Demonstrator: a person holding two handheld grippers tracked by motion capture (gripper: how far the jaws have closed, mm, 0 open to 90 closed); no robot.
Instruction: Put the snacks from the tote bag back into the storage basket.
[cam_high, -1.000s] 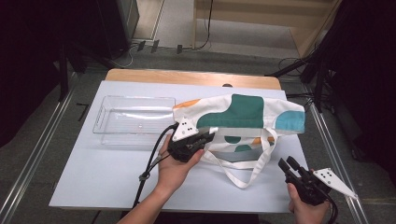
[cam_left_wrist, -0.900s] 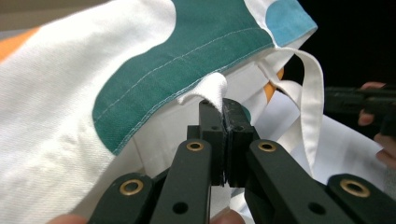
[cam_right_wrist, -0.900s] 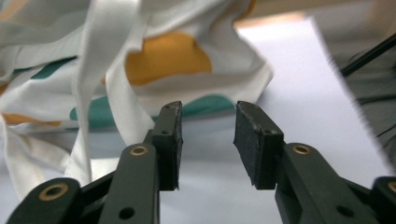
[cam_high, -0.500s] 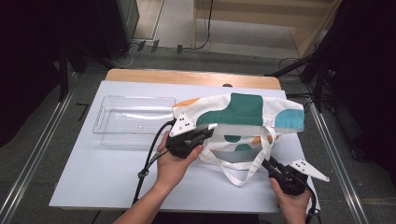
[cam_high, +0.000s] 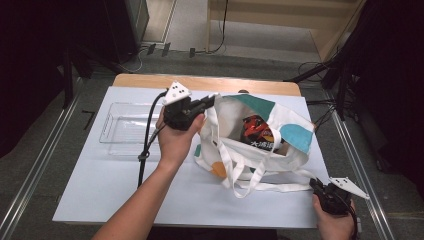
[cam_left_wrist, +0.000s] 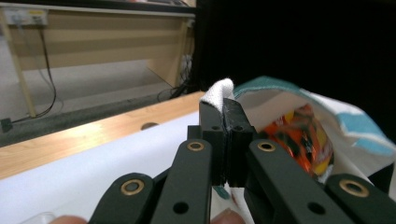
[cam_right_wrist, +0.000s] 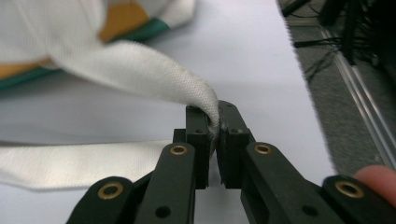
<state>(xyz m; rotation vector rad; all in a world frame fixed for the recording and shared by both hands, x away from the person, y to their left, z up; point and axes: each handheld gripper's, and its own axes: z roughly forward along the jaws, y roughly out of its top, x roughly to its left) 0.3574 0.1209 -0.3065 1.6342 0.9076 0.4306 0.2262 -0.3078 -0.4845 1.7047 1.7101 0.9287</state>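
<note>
A white tote bag (cam_high: 280, 142) with teal and orange patches lies on the white table, its mouth held open. My left gripper (cam_high: 209, 101) is shut on the bag's rim (cam_left_wrist: 219, 91) and holds it lifted at the far side. Inside the bag lies an orange and black packet (cam_high: 260, 134) (cam_left_wrist: 301, 135). My right gripper (cam_high: 316, 185) is shut on the bag's white strap (cam_right_wrist: 154, 77) near the table's front right edge. The strap (cam_high: 270, 186) runs from the bag to that gripper.
A clear plastic tray (cam_high: 125, 131) stands on the table's left side, beside my left forearm. A wooden strip (cam_high: 200, 81) runs along the table's far edge. Metal rails (cam_high: 357, 165) flank the table, with cables on the floor beyond.
My left gripper lifted the bag's rim up and away, opening the mouth and showing the packet inside. My right gripper took hold of the strap and drew it toward the front right.
</note>
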